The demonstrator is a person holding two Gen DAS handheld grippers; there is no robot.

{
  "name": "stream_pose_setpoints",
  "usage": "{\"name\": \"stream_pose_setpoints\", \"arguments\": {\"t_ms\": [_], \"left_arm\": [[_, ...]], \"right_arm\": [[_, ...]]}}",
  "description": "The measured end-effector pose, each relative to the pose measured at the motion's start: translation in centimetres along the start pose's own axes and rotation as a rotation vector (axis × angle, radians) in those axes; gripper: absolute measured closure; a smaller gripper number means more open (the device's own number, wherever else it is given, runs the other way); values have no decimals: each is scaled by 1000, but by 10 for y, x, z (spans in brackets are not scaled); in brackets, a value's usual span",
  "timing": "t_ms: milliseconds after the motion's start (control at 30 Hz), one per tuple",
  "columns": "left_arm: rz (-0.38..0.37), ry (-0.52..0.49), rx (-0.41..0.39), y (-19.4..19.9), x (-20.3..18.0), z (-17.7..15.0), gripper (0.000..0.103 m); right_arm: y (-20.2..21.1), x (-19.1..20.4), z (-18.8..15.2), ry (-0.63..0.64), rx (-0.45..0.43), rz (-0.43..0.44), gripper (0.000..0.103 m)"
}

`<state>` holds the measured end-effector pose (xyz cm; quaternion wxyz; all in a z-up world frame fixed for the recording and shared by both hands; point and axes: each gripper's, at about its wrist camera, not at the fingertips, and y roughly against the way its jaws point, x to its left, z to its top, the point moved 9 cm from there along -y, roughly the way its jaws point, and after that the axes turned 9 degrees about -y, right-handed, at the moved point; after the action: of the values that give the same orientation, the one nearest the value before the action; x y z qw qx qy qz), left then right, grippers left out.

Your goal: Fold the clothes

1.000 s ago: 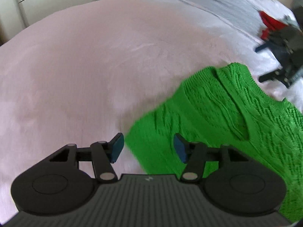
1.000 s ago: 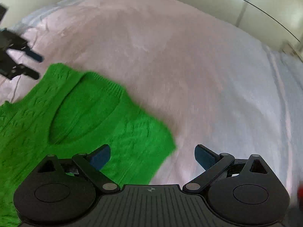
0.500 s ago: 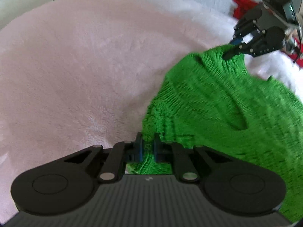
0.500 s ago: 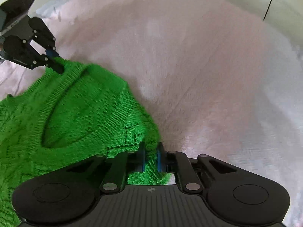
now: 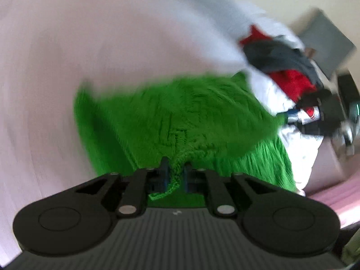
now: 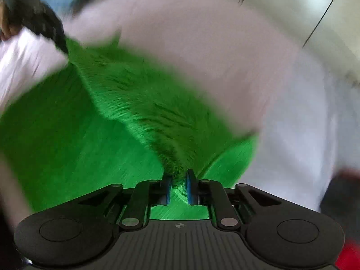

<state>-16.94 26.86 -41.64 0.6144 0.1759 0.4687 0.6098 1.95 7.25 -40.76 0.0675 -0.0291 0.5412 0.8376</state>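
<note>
Both tongs, left gripper (image 5: 175, 175) & right gripper (image 6: 178, 187), pinch green sweater (image 5: 180, 117) edges, prob. to carry a fold over pink blanket (image 5: 45, 67).

This looks like a home bedroom: a bed (image 5: 67, 67) with pale pink cover, clothes pile (image 5: 290, 72) on it, and wardrobe doors (image 6: 303, 4) behind.

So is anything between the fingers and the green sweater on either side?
No. Both grippers, left and right, are shut directly on the green sweater, knit bunched between the fingers. A red and dark clothes pile lies off to one side.
</note>
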Motion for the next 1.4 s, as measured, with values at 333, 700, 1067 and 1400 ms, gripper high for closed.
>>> {"name": "stream_pose_setpoints", "arguments": {"t_ms": [333, 700, 1067, 1400], "left_arm": [[-43, 637, -166, 4, -3, -61, 54], [-35, 937, -387, -8, 18, -71, 97], [113, 689, -305, 11, -39, -119, 97], [193, 611, -314, 20, -47, -126, 97]], "right_arm": [[-3, -8, -43, -1206, -110, 269, 24], [-45, -35, -74, -1709, -179, 447, 95], [11, -34, -124, -1551, -208, 381, 96], [7, -19, -135, -1537, -198, 395, 96]]}}
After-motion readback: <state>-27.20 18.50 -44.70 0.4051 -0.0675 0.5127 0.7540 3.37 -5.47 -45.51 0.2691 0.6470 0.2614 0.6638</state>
